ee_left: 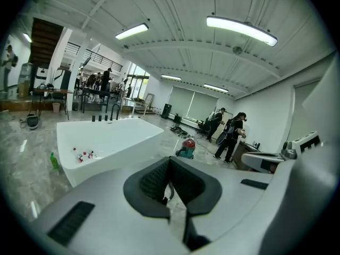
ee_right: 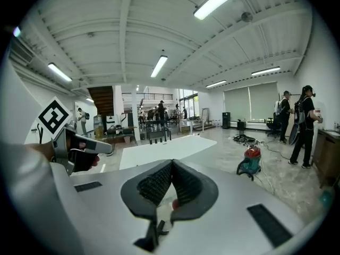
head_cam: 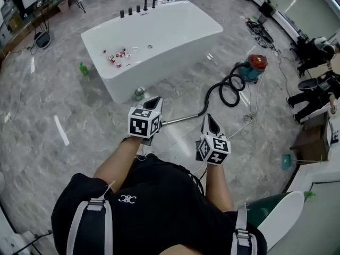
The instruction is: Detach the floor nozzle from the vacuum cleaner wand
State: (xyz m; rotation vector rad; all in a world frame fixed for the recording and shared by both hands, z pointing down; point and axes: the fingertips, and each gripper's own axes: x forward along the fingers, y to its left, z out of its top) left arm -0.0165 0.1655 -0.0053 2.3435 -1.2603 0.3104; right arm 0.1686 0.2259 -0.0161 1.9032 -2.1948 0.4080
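Your head camera looks steeply down; cameras on your left tongs (head_cam: 155, 102) and right tongs (head_cam: 209, 120) face nearly level, all sharing the bathtub (head_cam: 175, 31) and vacuum (head_cam: 256, 68).

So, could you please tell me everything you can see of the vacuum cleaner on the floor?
The vacuum cleaner is a small canister with a teal body and a red top. It stands upright on the grey marbled floor, to the right of the white bathtub. A black hose leaves it, loops on the floor and joins a thin silvery wand. The wand runs towards the left hand-held gripper, which hides its near end.
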